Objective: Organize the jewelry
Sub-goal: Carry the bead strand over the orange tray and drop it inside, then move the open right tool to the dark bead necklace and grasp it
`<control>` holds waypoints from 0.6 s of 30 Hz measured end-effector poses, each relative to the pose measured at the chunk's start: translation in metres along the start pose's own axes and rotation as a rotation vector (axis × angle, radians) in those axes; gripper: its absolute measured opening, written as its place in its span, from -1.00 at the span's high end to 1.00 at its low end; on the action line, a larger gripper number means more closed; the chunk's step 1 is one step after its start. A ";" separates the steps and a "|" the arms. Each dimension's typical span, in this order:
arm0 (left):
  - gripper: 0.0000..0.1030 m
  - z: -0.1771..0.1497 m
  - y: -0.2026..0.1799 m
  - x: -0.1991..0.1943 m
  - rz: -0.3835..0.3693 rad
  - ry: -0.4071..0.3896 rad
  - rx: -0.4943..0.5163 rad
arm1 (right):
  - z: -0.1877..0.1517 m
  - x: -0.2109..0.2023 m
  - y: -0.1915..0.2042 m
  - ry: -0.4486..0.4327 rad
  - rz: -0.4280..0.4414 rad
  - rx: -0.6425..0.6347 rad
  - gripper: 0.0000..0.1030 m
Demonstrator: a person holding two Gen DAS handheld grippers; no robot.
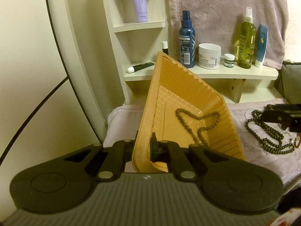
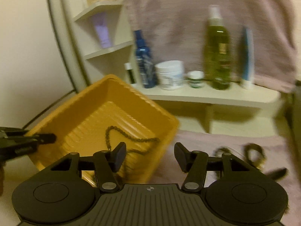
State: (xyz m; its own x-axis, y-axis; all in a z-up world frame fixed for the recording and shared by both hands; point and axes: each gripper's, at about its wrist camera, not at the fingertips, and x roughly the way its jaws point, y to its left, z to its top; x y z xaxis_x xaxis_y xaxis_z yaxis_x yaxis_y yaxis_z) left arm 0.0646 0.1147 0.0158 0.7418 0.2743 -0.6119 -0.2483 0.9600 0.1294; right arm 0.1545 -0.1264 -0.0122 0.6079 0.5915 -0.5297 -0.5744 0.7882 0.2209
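My left gripper (image 1: pixel 144 147) is shut on the near wall of an orange ribbed plastic tray (image 1: pixel 180 92), tilted up off the towel. A dark bead necklace (image 1: pixel 197 124) lies inside the tray. More dark bead necklaces (image 1: pixel 267 133) and a white bead strand (image 1: pixel 249 113) lie on the towel to the right. My right gripper (image 2: pixel 150 155) is open and empty, above the tray's right edge; it also shows in the left wrist view (image 1: pixel 282 116) over the loose beads. The right wrist view is blurred; it shows the tray (image 2: pixel 79 109), the necklace in it (image 2: pixel 120 137) and loose jewelry (image 2: pixel 252 150).
A white shelf (image 1: pixel 207 71) behind holds a blue spray bottle (image 1: pixel 186 39), a white cream jar (image 1: pixel 209 55), a small green jar (image 1: pixel 229 60), a green spray bottle (image 1: pixel 246 41) and a blue tube (image 1: pixel 261 45). A pinkish towel (image 1: pixel 263 162) covers the surface. A curved white panel (image 1: pixel 37 56) stands at left.
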 end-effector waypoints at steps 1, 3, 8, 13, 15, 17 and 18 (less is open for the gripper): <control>0.89 0.000 0.000 0.000 0.000 0.000 0.001 | -0.004 -0.005 -0.005 0.001 -0.020 0.005 -0.10; 0.89 0.000 -0.001 0.000 0.001 -0.002 0.003 | -0.013 -0.013 -0.016 0.007 -0.058 0.030 -0.10; 0.89 0.000 -0.001 0.000 0.002 -0.002 0.003 | -0.038 -0.031 -0.043 0.042 -0.165 0.067 -0.10; 0.89 0.000 -0.002 0.000 0.005 -0.001 0.005 | -0.053 -0.044 -0.059 0.058 -0.225 0.085 -0.10; 0.89 0.000 -0.002 0.000 0.007 0.000 0.006 | -0.058 -0.047 -0.063 0.063 -0.238 0.087 -0.10; 0.89 0.000 -0.002 0.001 0.008 0.000 0.007 | -0.062 -0.047 -0.065 0.072 -0.239 0.092 -0.10; 0.89 0.000 -0.002 0.001 0.009 0.001 0.007 | -0.063 -0.047 -0.065 0.074 -0.240 0.091 -0.10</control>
State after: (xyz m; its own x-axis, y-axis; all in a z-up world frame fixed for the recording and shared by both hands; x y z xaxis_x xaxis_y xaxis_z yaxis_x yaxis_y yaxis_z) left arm 0.0661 0.1126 0.0153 0.7393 0.2827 -0.6111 -0.2502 0.9579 0.1405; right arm 0.1285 -0.2159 -0.0535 0.6773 0.3740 -0.6336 -0.3645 0.9186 0.1526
